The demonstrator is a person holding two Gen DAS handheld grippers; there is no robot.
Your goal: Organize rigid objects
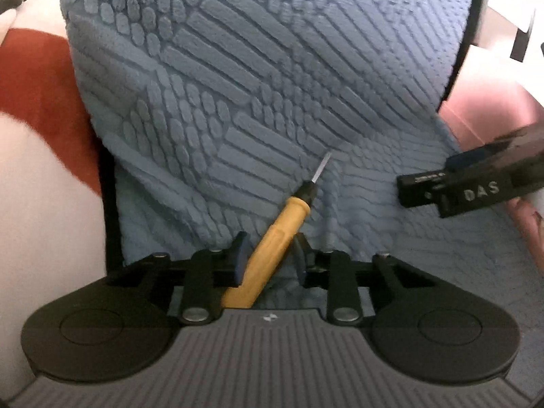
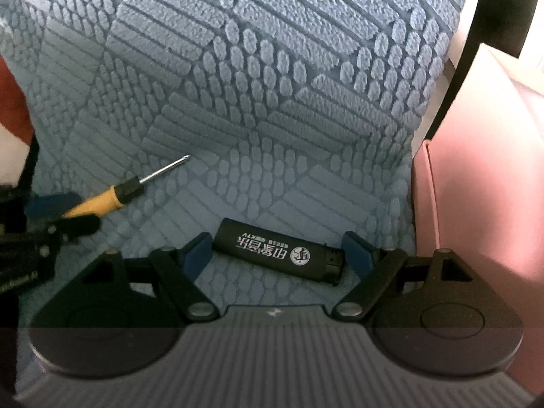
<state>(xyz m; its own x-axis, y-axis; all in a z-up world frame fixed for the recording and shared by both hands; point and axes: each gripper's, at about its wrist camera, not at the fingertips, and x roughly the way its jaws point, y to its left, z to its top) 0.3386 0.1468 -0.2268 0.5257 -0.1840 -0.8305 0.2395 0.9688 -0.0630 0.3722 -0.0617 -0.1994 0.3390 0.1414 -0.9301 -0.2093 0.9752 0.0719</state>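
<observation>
One screwdriver (image 1: 268,238) and one black lighter (image 2: 277,250) lie on the blue mat (image 1: 272,85). The left gripper (image 1: 270,255) is clenched on the screwdriver's yellow handle; the right gripper (image 2: 277,255), marked "DAS", is released, its jaws straddling the lighter, whose white print ends in "KTV"

Black lighter (image 2: 277,252) lies between the right gripper's (image 2: 277,255) spread fingers (image 2: 357,253).

Left claw (image 1: 268,258) angled down, nearly closed; right claw (image 2: 277,255) wide apart.
</observation>
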